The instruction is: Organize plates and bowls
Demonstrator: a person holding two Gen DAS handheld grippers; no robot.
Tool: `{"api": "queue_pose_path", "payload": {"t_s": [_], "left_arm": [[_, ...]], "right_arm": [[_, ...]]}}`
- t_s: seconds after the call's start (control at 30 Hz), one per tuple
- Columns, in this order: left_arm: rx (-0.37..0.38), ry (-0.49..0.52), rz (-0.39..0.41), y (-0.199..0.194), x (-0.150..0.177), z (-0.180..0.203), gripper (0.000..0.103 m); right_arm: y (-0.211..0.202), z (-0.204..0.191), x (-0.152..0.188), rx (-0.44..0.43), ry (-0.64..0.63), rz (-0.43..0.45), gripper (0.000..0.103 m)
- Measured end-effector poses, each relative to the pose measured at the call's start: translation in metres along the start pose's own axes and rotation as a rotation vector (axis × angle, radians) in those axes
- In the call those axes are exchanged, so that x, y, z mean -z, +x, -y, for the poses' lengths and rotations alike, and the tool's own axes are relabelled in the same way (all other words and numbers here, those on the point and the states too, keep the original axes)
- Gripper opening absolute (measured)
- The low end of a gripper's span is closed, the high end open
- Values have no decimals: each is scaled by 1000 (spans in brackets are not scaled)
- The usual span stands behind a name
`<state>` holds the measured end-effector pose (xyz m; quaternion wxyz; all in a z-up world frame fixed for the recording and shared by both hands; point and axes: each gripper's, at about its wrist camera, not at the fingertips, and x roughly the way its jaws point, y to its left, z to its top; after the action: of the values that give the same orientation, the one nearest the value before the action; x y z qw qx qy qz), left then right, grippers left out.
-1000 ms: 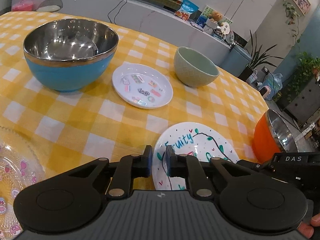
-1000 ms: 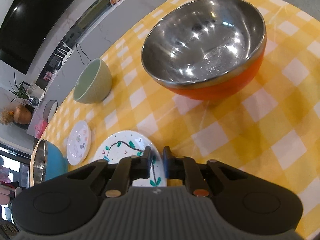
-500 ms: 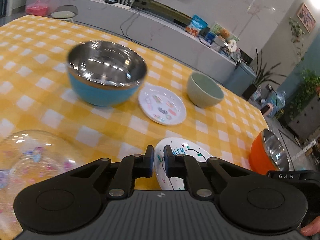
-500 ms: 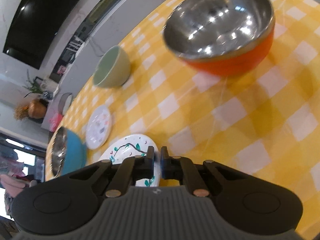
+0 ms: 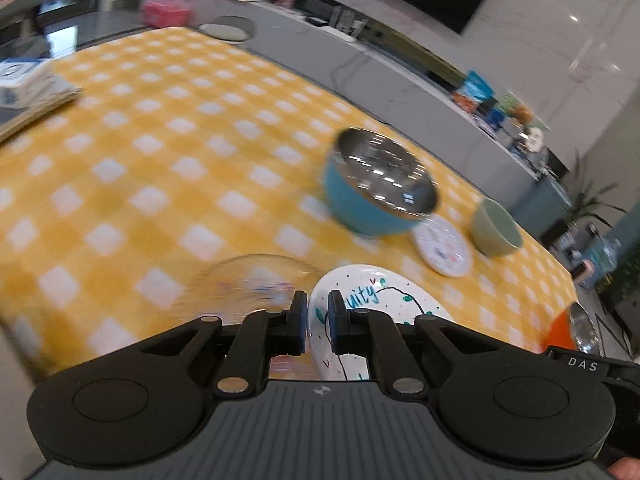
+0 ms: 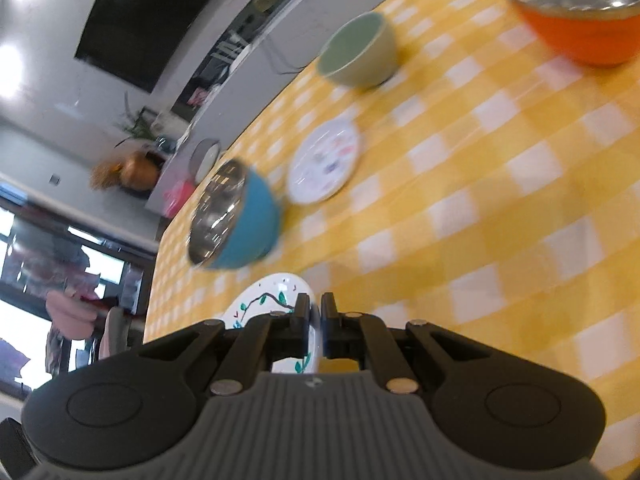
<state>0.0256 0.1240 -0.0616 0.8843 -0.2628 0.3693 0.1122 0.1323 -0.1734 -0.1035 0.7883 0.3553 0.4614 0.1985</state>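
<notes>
Both grippers hold one white plate with green "Fruity" lettering, lifted off the yellow checked table. My left gripper is shut on its left rim. My right gripper is shut on its other rim, where the plate stands edge-on. A clear glass plate lies just under and left of it. A blue steel-lined bowl, a small white sticker plate, a green bowl and an orange steel-lined bowl stand on the table.
A stack of papers or books lies at the table's far left. A grey counter with packets and a pink box runs behind the table. A person stands near the window.
Both grippers have lifted the Fruity plate off the table and carried it left toward the glass plate. The views swung; the orange bowl is now farther off.
</notes>
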Motion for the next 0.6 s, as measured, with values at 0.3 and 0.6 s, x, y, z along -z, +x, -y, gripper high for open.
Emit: {"api": "queue_pose_path", "payload": {"t_s": [0.3, 0.6], "left_arm": [[-52, -72, 11, -3, -4, -36, 11], [-145, -45, -6, 6, -1, -38, 11]], "right_arm": [[34, -26, 30, -1, -86, -46, 4], [44, -33, 40, 13, -173, -36, 4]]}}
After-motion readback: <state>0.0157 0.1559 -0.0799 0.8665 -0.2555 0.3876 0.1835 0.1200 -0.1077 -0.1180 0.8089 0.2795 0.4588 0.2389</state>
